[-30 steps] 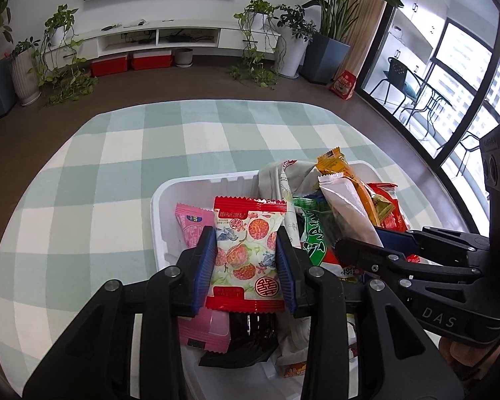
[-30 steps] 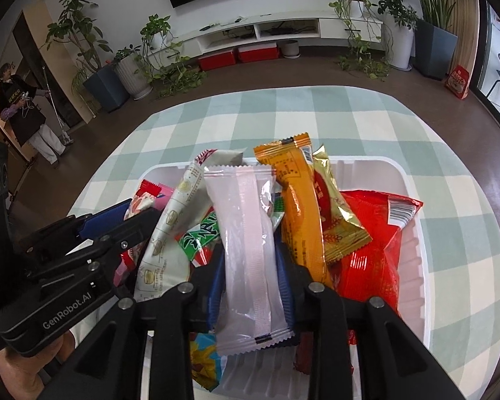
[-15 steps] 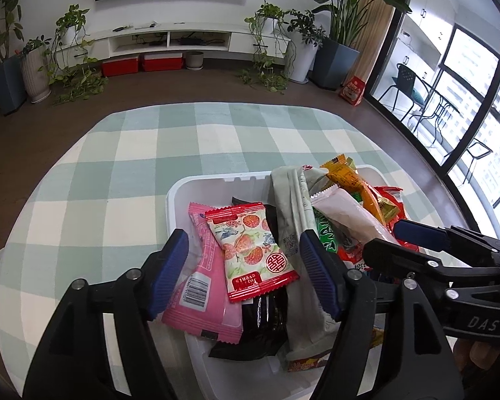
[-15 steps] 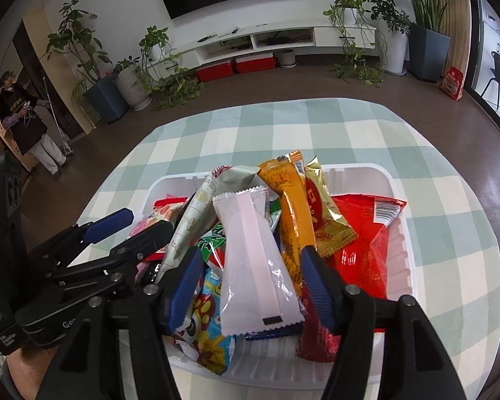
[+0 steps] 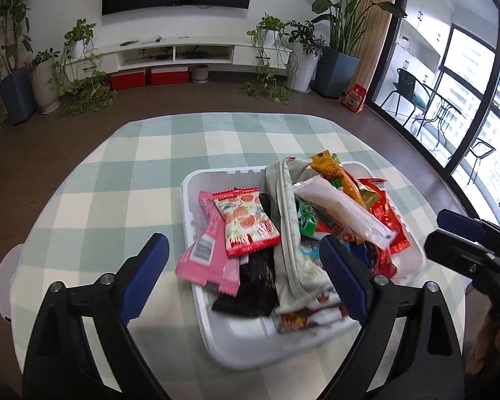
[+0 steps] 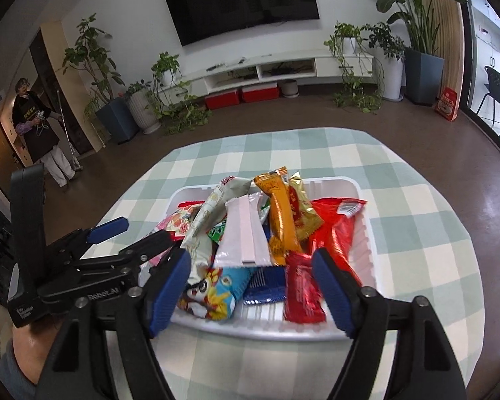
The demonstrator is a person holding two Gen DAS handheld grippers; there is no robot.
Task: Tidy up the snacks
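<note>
Left gripper sits nearest in its own view, fingers spread wide apart w/ nothing between them, hovering over the near-left corner of the white plastic bin. Right gripper likewise spread wide, empty, above the bin's near edge.

Snacks all sit inside the bin, piled loose on the checked tablecloth. Nearest the left gripper: black packet, pink packet hanging partly over the bin's left rim, and on top of it the red-edged strawberry-print packet. Mid-bin: long grey-white pouch standing up on edge, white stick pack leaning across the heap. Nearest the right gripper: cartoon-print bag, blue wrapper, small red packet. Further back: orange packet, gold packet, big red bag. Beyond: TV, plants, a person by the doorway.

Judgement: no loose snacks visible outside the bin, so task looks near done or between picks. If tidying goes on, best next target prob. the pink packet overhanging the rim: nudge or pinch it by the flat middle, not the crimped end, & slide it inward. Keep the fingers open till straddling one packet only; foil is slippery & the pile shifts easily. Approach from above so the two grippers don't collide; they're close.
</note>
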